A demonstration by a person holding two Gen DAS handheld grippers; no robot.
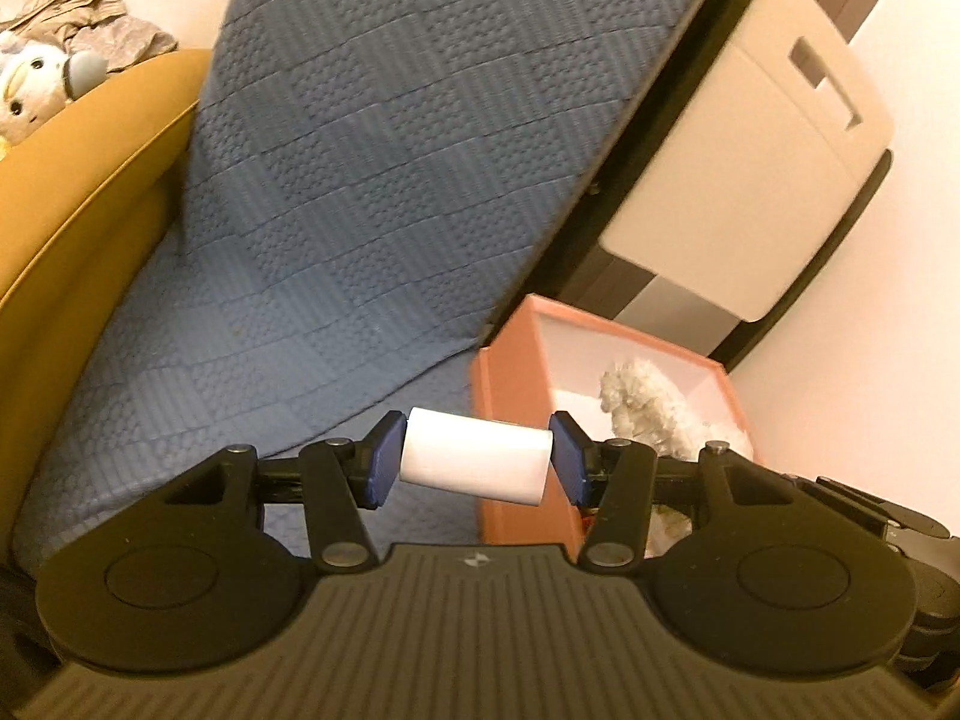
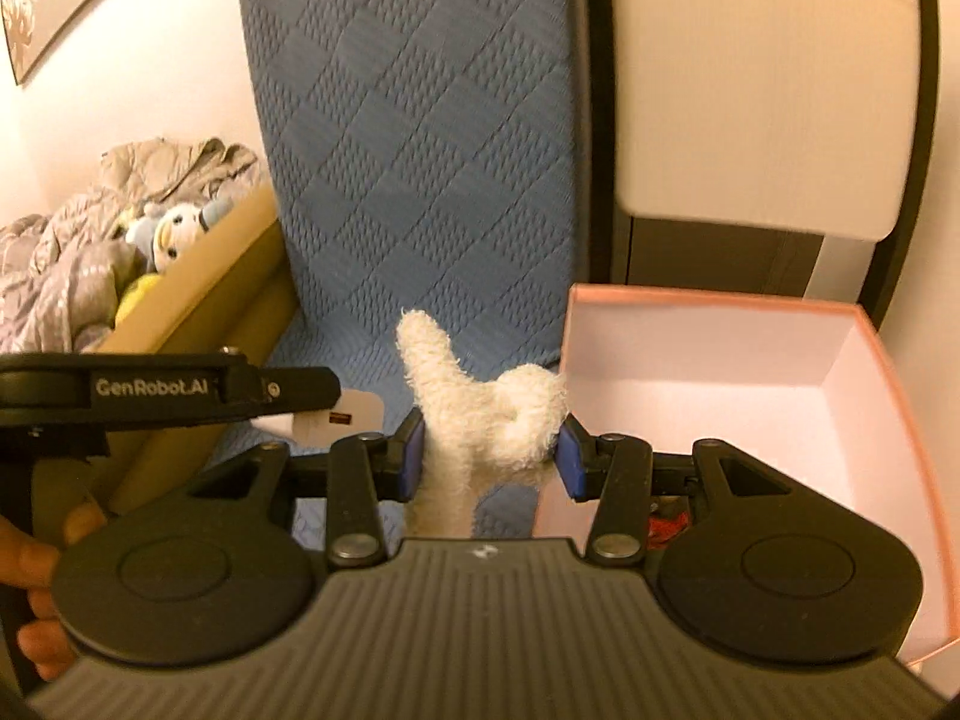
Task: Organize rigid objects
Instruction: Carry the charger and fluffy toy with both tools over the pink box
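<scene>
My left gripper (image 1: 477, 459) is shut on a white rounded block (image 1: 476, 456), held above the blue quilted bedspread (image 1: 360, 180) just left of the pink open box (image 1: 516, 372). In the right wrist view the same block (image 2: 339, 417) shows under the left gripper's black body (image 2: 150, 393). My right gripper (image 2: 491, 450) is shut on a fluffy white plush toy (image 2: 480, 408), held beside the near left corner of the pink box (image 2: 888, 360). The plush also shows over the box in the left wrist view (image 1: 645, 408).
A white and black cabinet (image 1: 750, 138) stands behind the box by the wall. A mustard cushion edge (image 1: 72, 210) borders the bedspread on the left, with a stuffed toy (image 1: 30, 90) and crumpled grey clothes (image 2: 60, 252) behind it.
</scene>
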